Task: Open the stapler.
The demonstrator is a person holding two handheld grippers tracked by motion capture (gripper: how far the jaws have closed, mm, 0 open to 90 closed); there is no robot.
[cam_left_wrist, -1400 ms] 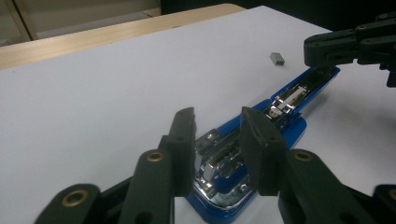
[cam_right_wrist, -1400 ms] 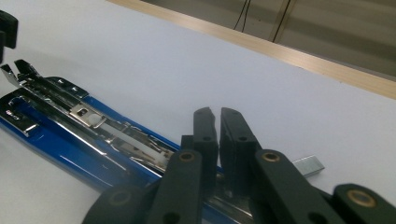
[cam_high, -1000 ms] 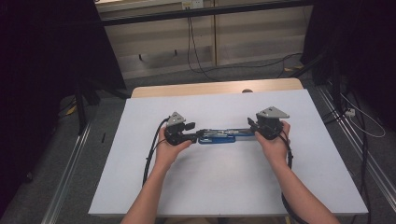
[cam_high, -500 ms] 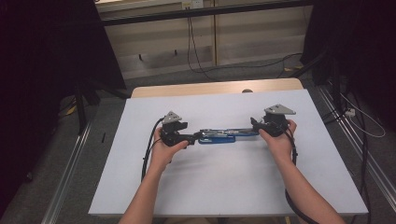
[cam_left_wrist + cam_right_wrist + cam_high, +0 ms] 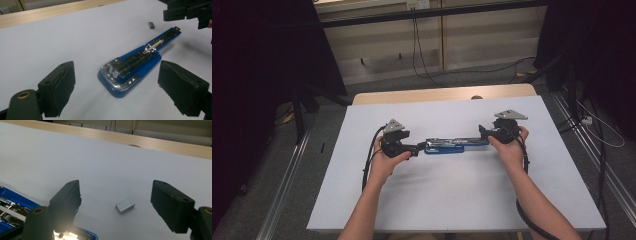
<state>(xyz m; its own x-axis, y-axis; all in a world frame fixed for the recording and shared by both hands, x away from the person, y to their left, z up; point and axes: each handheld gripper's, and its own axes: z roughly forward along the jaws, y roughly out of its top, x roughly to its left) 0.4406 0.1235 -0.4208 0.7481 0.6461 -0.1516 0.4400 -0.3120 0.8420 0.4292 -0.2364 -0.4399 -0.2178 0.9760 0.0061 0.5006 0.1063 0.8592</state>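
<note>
Stapler (image 5: 135, 66) is lying opened out flat on the white bench (image 5: 452, 200), its magazine exposed, between the wide-open left tongs (image 5: 125, 90) and the wide-open right tongs (image 5: 125, 206). Reloading seems in hand: the right tongs are lining up over the small block of staples (image 5: 125, 205), needing to drop and pinch it gently.

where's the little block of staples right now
The staple block lies on the white table ahead of the right gripper, between its open jaws, just beyond the opened blue stapler's far end.

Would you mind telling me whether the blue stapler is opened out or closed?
Opened out: the stapler lies flat on the table, its metal staple channel exposed.
</note>
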